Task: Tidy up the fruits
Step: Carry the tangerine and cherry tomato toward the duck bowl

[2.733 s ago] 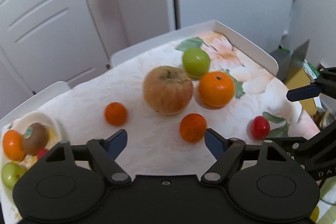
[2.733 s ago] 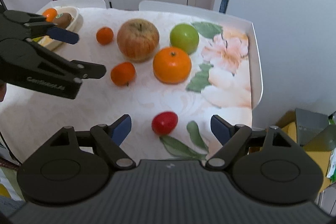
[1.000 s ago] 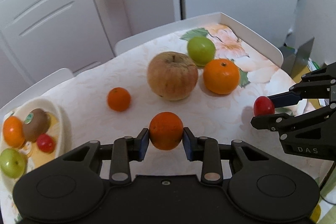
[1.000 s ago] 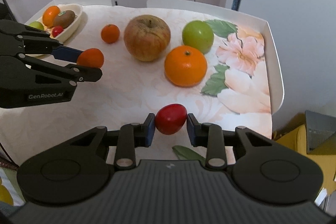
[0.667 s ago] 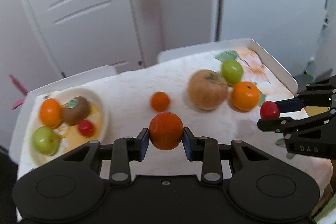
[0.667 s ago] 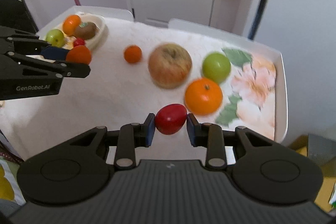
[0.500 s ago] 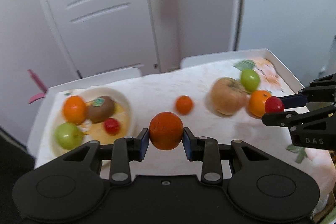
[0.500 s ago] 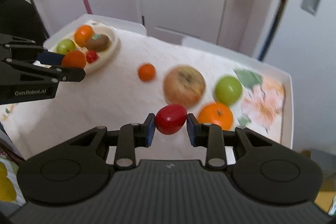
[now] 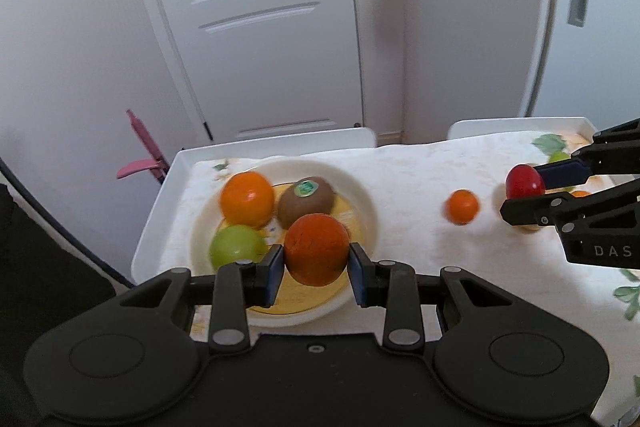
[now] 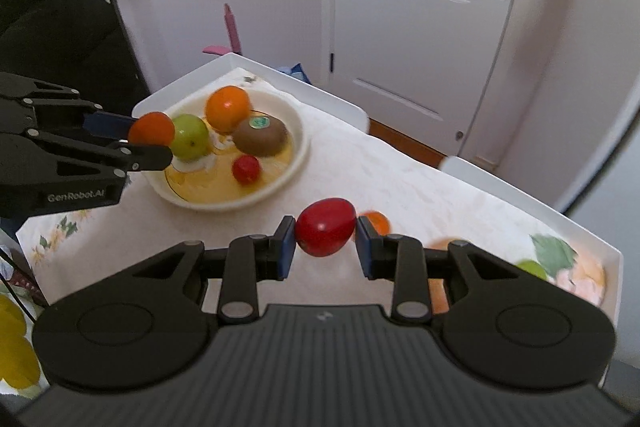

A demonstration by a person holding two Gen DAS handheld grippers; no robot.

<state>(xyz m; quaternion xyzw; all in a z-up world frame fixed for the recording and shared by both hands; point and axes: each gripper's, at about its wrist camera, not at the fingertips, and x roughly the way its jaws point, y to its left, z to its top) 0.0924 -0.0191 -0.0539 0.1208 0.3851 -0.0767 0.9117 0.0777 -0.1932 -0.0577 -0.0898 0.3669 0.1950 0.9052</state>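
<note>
My left gripper (image 9: 316, 269) is shut on a small orange tangerine (image 9: 317, 249) and holds it above the near part of the white bowl (image 9: 370, 223). The bowl holds an orange (image 9: 247, 198), a kiwi (image 9: 306, 201) and a green apple (image 9: 236, 245). In the right wrist view the bowl (image 10: 296, 163) also holds a small red tomato (image 10: 246, 169). My right gripper (image 10: 325, 251) is shut on a red tomato (image 10: 325, 231) above the table, right of the bowl. A small tangerine (image 9: 462, 207) lies on the tablecloth.
The table is a white tray-edged top (image 9: 280, 143) with a floral cloth. A white door (image 9: 260, 27) and walls stand behind it. A green apple (image 10: 530, 269) and other fruit lie blurred at the far right of the table. A dark jacket (image 10: 44, 7) hangs at left.
Both grippers closed on their fruit, lifted it and swung left toward the bowl. The tangerine now hangs over the bowl; the tomato follows beside it.
</note>
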